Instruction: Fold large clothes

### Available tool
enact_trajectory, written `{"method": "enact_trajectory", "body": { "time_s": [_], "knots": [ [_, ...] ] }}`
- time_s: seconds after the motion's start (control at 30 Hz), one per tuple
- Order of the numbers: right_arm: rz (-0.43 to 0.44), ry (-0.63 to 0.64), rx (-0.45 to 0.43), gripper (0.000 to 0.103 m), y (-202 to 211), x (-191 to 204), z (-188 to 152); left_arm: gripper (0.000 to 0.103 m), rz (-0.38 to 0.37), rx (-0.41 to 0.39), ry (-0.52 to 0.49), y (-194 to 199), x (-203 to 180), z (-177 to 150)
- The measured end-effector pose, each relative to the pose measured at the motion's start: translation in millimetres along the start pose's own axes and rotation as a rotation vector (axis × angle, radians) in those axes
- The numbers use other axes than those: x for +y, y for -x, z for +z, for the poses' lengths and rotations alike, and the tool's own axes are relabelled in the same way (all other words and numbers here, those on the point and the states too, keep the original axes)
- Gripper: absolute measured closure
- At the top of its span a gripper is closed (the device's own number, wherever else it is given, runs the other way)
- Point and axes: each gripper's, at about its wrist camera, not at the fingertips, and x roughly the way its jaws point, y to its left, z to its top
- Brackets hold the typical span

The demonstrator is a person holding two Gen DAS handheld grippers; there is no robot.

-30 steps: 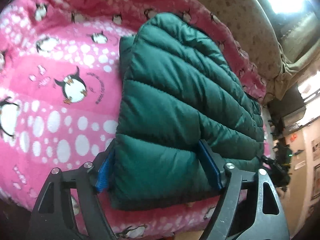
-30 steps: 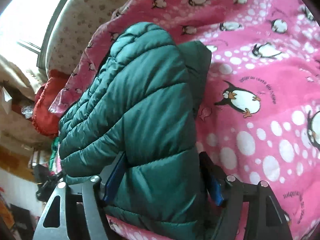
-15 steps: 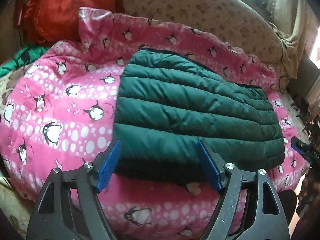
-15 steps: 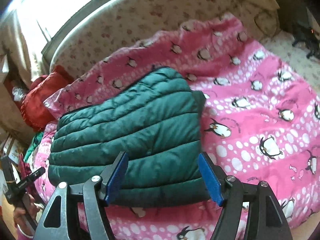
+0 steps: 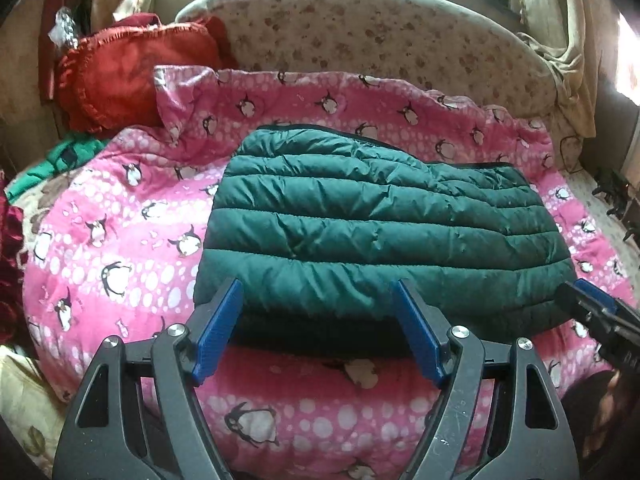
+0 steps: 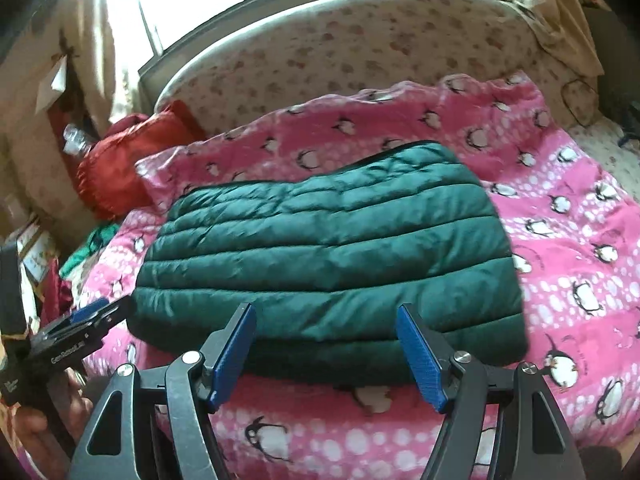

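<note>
A dark green quilted jacket (image 5: 360, 220) (image 6: 328, 248) lies folded into a flat rectangle on a pink penguin blanket (image 5: 120, 260) (image 6: 560, 240). My left gripper (image 5: 318, 292) hovers open just before the jacket's near edge, toward its left end, with nothing between its blue pads. My right gripper (image 6: 326, 312) is open too, in front of the same edge further right, and holds nothing. Each gripper shows in the other's view: the right gripper (image 5: 588, 304) at the jacket's right corner, the left gripper (image 6: 92, 314) at its left corner.
The blanket covers a bed with a curved, flower-patterned headboard (image 5: 360, 32) (image 6: 360, 48). A red cushion (image 5: 132, 72) (image 6: 120, 168) lies at the back left, with a plastic bottle (image 6: 74, 142) behind it. Green cloth (image 5: 60, 160) is bunched at the bed's left edge. A hand (image 6: 40, 420) holds the left gripper.
Both grippers have drawn back and up from the jacket's near edge, which their fingers straddled before, and rolled level. The jacket has stayed folded and flat.
</note>
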Motion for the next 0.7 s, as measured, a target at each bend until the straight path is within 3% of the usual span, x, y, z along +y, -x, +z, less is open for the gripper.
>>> {"method": "enact_trajectory", "body": {
  "time_s": [0.17,0.43,0.7],
  "knots": [
    [-0.027,0.072,-0.007,0.033,-3.0,22.4,-10.5,0.025,0.062,-0.018,-0.060,2.0,-12.1,-9.0],
    [-0.029,0.065,0.003,0.032,-5.4,28.6,-14.5,0.025,0.011,-0.030,-0.037,6.6,-17.9,-12.9],
    [-0.037,0.051,0.000,0.031,-4.7,28.2,-14.3,0.025,0.023,-0.035,-0.019,7.9,-15.7,-11.4]
  ]
}}
